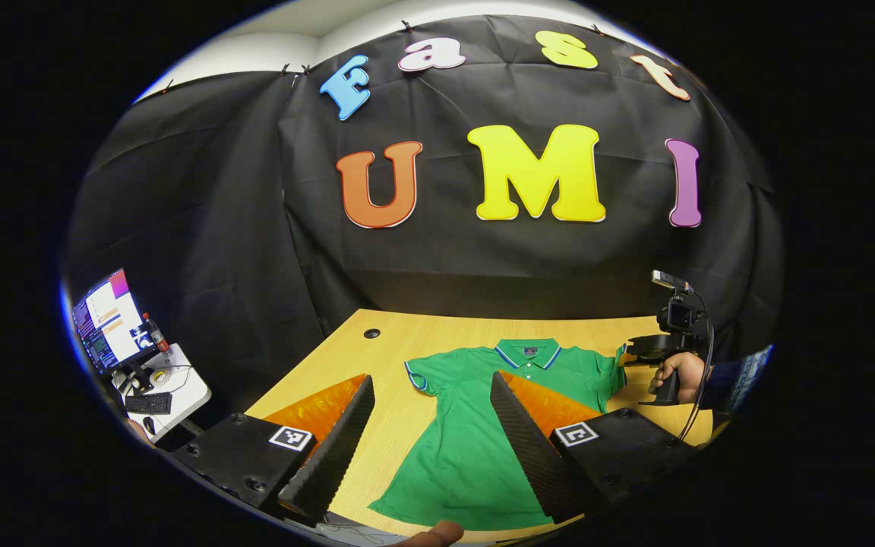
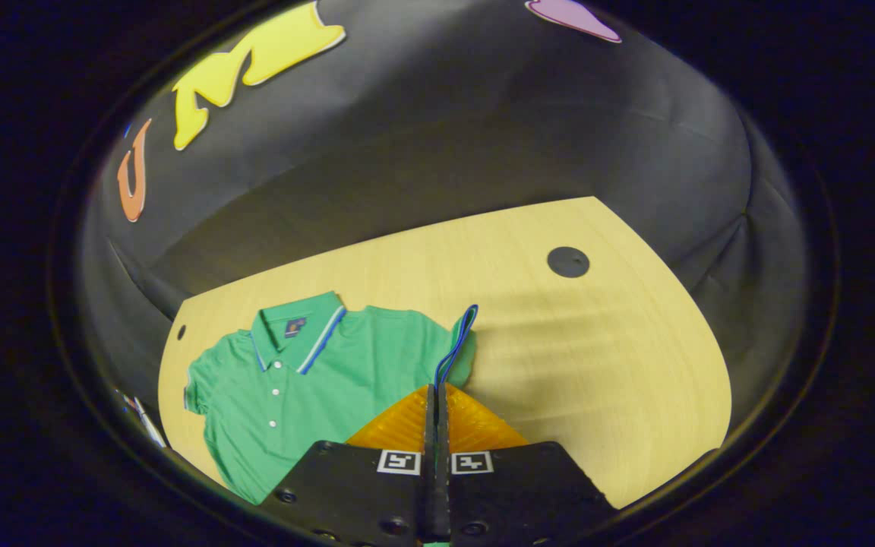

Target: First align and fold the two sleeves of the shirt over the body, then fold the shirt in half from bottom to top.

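Table [image 2: 597, 342]: I see a light wood-grain top with a dark round hole [image 2: 567, 261] near its far right side in the right gripper view; a second hole [image 1: 371, 333] sits at the far left in the left gripper view.
Shirt [image 1: 475, 425]: green polo, lying flat on the table, front up, collar toward the booth wall; its hem reaches the near table edge; part of the body is hidden behind my left tool's fingers.
Collar [image 2: 297, 330]: striped trim; a small dark patch inside the neck, too small for me to read; three white buttons below it.
Left sleeve [image 1: 424, 372]: spread flat with a blue-edged cuff.
Right sleeve [image 2: 462, 342]: lifted off the table, its blue-edged cuff standing on edge.
Left gripper [image 1: 430, 433]: jaws wide apart, hovering over the shirt body, nothing between them; square black-and-white markers on each finger block, which I cannot decode.
Right gripper [image 2: 436, 395]: fingers pressed together on the cuff of the right sleeve; in the left gripper view I see it held by a hand [image 1: 682, 376] at the table's right edge.
Monitor [image 1: 107, 319]: lit, off to the far left beside a keyboard [image 1: 147, 403]; partly cut off.
Fingertip [image 1: 437, 534]: at the bottom edge, cut off.
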`<state>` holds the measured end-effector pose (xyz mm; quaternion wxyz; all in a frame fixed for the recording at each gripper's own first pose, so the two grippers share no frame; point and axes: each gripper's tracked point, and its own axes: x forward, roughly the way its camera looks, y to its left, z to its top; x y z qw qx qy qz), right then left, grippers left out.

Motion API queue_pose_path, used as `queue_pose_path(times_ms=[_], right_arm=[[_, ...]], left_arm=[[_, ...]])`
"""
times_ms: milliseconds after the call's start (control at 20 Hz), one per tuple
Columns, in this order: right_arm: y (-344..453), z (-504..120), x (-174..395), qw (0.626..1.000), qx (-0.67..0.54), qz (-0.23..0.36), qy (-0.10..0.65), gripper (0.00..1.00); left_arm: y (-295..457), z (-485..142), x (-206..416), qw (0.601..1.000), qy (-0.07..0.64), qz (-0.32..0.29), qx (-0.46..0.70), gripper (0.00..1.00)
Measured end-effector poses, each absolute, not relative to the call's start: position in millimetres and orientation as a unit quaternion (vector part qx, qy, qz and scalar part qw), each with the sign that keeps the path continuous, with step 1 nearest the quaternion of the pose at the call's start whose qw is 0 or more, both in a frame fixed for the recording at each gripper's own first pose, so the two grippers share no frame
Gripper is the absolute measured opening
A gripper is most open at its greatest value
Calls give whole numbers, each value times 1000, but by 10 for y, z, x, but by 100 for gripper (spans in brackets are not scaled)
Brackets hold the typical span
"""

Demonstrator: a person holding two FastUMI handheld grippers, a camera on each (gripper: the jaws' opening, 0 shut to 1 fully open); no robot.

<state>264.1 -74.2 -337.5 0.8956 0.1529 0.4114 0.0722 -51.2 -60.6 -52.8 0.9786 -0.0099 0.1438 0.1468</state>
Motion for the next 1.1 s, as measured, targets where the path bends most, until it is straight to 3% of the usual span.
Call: queue_pose_path(times_ms=[400, 700, 800, 850, 900, 950, 1000, 1050, 1100], right_arm=[[222, -3098, 2500, 896, 124, 135, 404, 0], [498, -3228, 2493, 897, 92, 116, 416, 7], [525, -3153, 2485, 897, 96, 118, 416, 20], [507, -3114, 2499, 898, 95, 116, 413, 36], [476, -3050, 2496, 901, 91, 116, 408, 43], [417, -2981, 2508, 907, 78, 111, 399, 63], [319, -2891, 2536, 915, 58, 104, 386, 70], [241, -2769, 2561, 922, 41, 103, 371, 88], [205, -2654, 2553, 927, 32, 102, 360, 92]], left_arm=[[-223, -655, -795, 972, 149, 177, -43, 99], [18, -754, -987, 966, 161, 193, -55, 100], [79, -752, -1000, 966, 161, 195, -56, 100], [99, -739, -987, 967, 160, 192, -56, 100], [96, -734, -974, 967, 159, 189, -54, 100], [118, -715, -936, 969, 157, 184, -51, 99], [165, -687, -875, 970, 154, 181, -45, 100], [214, -676, -812, 972, 151, 177, -39, 100], [246, -648, -737, 974, 146, 171, -35, 99]])
